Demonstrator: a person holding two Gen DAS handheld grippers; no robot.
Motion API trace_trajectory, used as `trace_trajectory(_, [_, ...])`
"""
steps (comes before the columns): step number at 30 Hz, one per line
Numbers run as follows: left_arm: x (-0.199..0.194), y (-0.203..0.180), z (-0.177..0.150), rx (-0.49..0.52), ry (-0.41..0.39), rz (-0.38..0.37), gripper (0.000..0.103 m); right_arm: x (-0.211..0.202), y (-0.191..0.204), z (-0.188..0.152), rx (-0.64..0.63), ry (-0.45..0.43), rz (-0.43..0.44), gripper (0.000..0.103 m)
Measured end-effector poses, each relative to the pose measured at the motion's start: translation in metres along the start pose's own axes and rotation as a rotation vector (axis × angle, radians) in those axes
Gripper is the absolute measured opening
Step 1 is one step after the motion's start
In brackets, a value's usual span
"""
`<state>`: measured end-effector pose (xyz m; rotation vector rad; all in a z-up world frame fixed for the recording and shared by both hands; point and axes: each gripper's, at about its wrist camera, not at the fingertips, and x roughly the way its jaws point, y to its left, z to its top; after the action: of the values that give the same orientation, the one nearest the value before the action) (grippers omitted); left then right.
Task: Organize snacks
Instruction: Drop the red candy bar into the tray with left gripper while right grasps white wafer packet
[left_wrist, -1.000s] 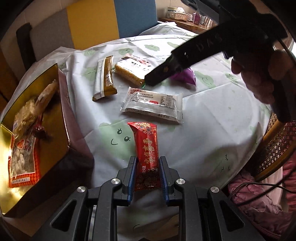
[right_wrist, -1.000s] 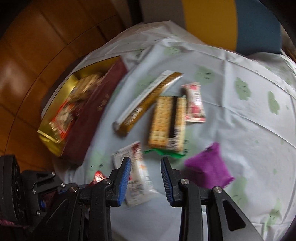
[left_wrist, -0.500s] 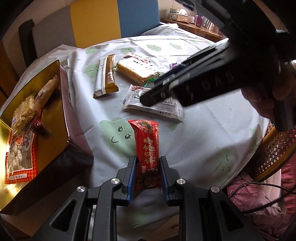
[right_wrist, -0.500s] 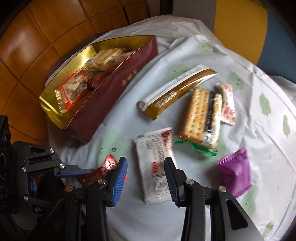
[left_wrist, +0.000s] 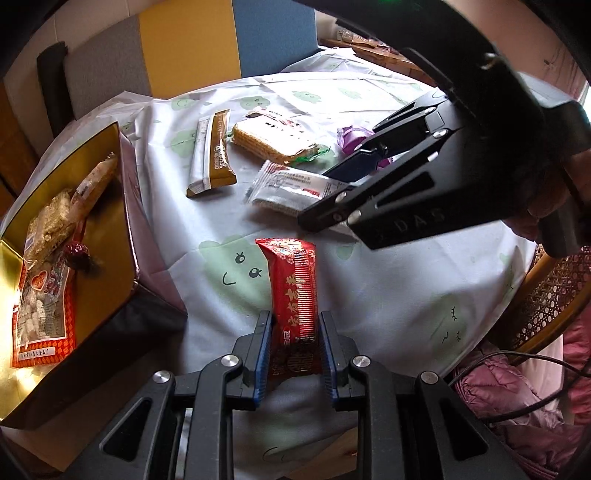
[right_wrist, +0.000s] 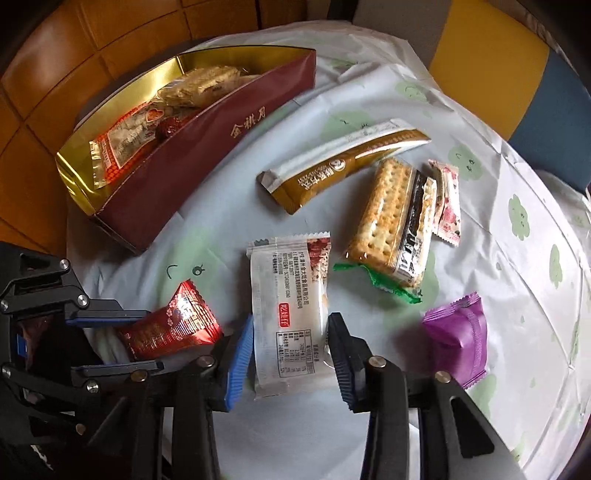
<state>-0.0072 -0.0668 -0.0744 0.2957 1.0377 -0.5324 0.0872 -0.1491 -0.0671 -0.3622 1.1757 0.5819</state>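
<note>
Now right gripper (right_wrist: 290, 354) lower, jaws narrowing astride the white packet (right_wrist: 289, 314); left gripper (left_wrist: 294, 350) clamped on red packet (left_wrist: 293, 295)

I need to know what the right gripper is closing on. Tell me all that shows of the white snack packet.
The white snack packet is a flat, sealed plastic wrapper with crimped ends, a reddish picture strip along one edge, black print and a red label. It lies flat on the tablecloth, between the right gripper's blue fingers, whose jaws have just been closing. They flank its lower half; contact is unclear. No other snack touches it.
</note>
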Motion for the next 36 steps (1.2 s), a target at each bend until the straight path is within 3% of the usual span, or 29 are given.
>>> trace_trajectory(11, [-0.020, -0.007, -0.001, 0.035, -0.071, 0.003, 0.024, 0.002, -0.022, -0.003, 0.073, 0.017, 0.017, 0.035])
trace_trajectory(19, [-0.051, 0.010, 0.005, -0.007, -0.149, 0.006, 0.024, -0.004, -0.023, -0.011, 0.067, 0.011, 0.009, 0.036])
trace_trajectory(25, [-0.073, 0.050, 0.012, -0.147, -0.200, 0.007, 0.024, 0.000, -0.018, -0.008, 0.064, 0.010, 0.004, 0.036])
trace_trajectory(31, [-0.073, 0.101, 0.012, -0.324, -0.198, 0.061, 0.024, 0.000, -0.017, -0.009, 0.061, 0.010, 0.000, 0.036])
trace_trajectory(36, [-0.061, 0.120, 0.016, -0.373, -0.179, 0.083, 0.025, 0.000, -0.015, -0.009, 0.056, 0.010, -0.004, 0.036])
